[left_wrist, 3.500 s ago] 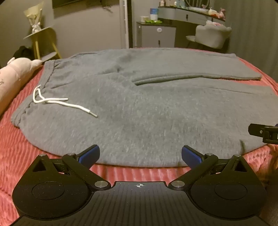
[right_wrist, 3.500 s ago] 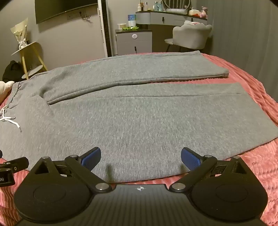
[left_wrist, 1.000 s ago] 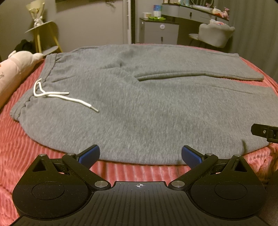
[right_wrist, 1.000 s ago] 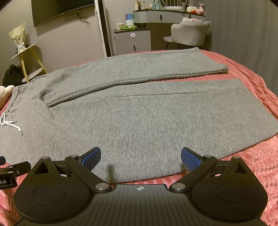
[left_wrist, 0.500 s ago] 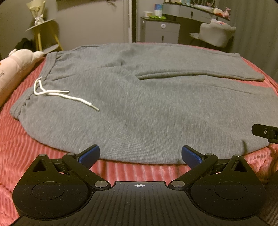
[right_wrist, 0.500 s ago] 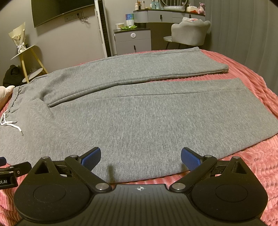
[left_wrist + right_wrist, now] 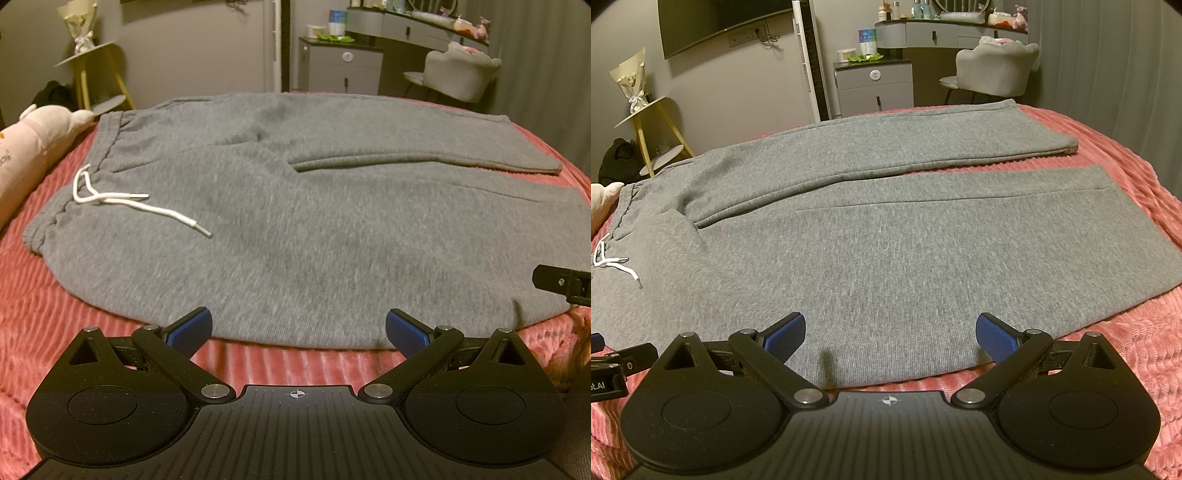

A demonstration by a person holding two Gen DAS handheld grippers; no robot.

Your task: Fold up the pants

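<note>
Hovering spread over the pants' [image 7: 295, 236] near edge, both tongs [image 7: 298, 332] [image 7: 890, 334]; legs stretched toward frame right.

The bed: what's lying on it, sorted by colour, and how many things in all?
Grey: 1, the pants
White: 1, the drawstring on the pants
Pale pink: 1, the plush toy at the edge
Total: 3, on the pink bedspread

Both your cameras sit low at the near edge of the bed [image 7: 44, 314], facing across it. Your left view covers the waistband end, your right the legs; both share the pants [image 7: 886, 251] middle and far cabinet [image 7: 340, 66].
</note>
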